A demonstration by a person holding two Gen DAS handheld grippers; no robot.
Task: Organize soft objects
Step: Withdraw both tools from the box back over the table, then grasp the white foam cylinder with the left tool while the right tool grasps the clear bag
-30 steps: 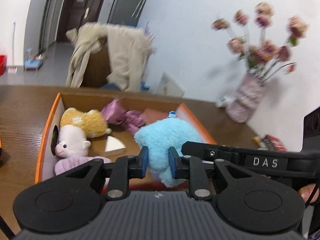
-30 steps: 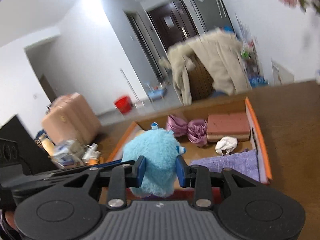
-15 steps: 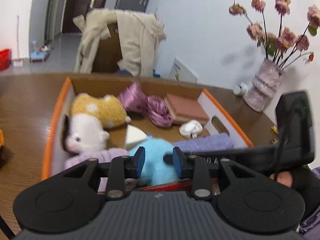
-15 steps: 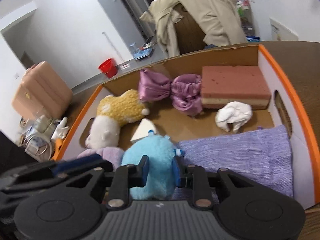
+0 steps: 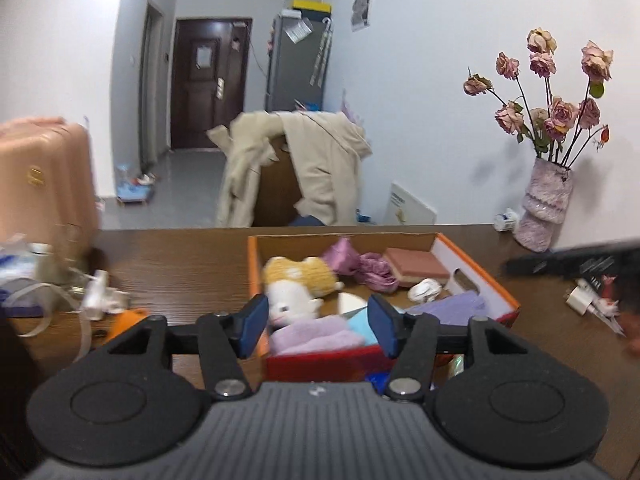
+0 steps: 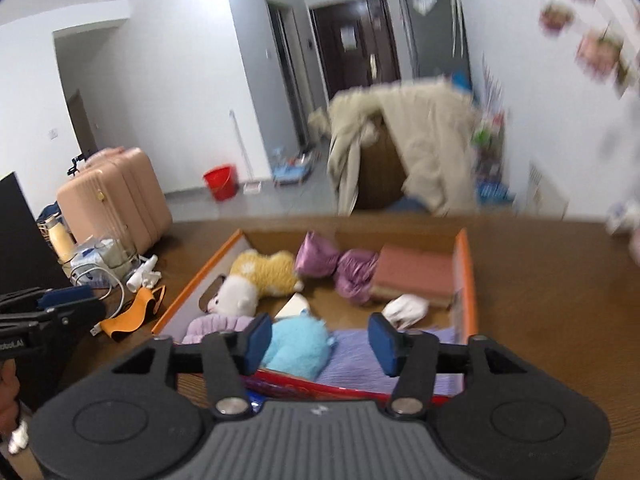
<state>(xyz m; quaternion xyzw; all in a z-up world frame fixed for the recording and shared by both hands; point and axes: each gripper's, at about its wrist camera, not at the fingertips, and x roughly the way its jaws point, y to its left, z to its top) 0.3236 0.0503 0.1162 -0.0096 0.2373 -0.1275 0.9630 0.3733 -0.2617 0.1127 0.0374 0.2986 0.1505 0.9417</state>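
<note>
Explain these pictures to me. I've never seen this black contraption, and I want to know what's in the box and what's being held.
No robot here: a person holds a hand-operated gripper in each hand, each with a camera looking along its jaws. One picture is from the left gripper, the other from the right gripper. Both look at an orange-edged box on a wooden table. Inside lie a blue plush toy, a yellow-and-white plush toy, a purple cloth and a pink sponge. Both jaws have just opened; nothing is held.
</note>
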